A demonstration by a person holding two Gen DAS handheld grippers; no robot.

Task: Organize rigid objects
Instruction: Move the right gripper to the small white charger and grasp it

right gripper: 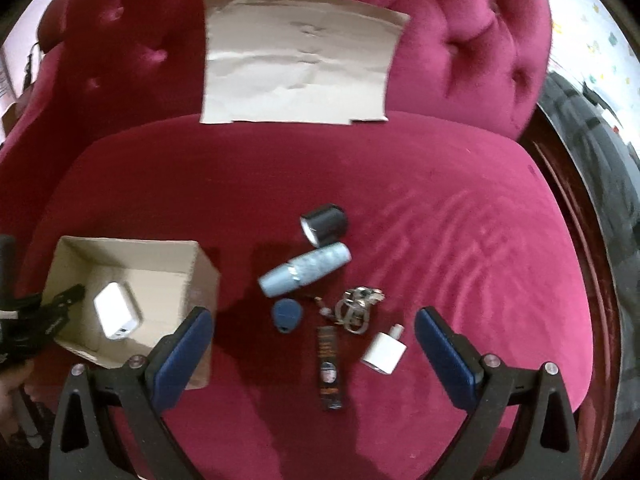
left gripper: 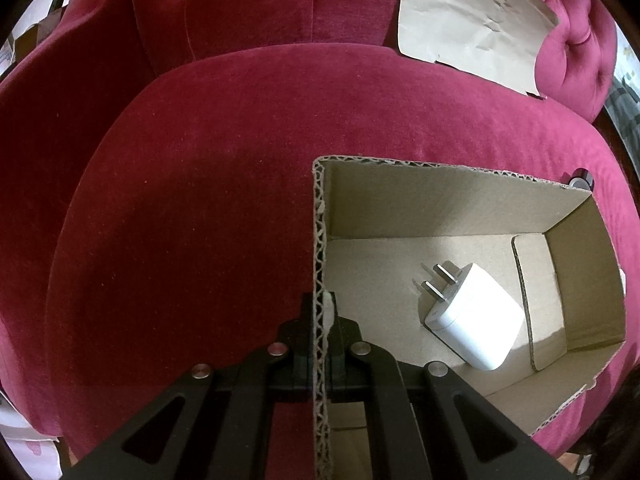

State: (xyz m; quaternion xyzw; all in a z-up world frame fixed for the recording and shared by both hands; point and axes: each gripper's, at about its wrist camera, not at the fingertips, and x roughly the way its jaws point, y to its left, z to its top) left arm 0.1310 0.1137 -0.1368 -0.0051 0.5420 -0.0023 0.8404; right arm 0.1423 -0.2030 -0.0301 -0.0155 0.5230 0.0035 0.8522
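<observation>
An open cardboard box [left gripper: 440,204] [right gripper: 196,276] sits on the red velvet seat. A white charger [left gripper: 472,316] [right gripper: 118,312] with two prongs lies inside it. My left gripper [left gripper: 322,312] is shut on the box's left wall, one finger on each side; its black frame [right gripper: 56,312] shows at the box's left in the right wrist view. My right gripper [right gripper: 312,332] hangs open above the seat, to the right of the box. Between and beyond its fingers lie a small white adapter [right gripper: 384,350], a dark sachet [right gripper: 330,364], a blue fob [right gripper: 286,314], metal keys [right gripper: 358,306], a pale blue bottle [right gripper: 304,268] and a black cylinder [right gripper: 324,224].
A creased sheet of brown paper [right gripper: 296,60] [left gripper: 472,20] leans against the tufted backrest [right gripper: 480,52]. The red seat cushion [left gripper: 200,200] curves away at its edges. A dark wooden frame [right gripper: 568,184] runs along the right side. A person's hand [right gripper: 14,380] holds the left gripper.
</observation>
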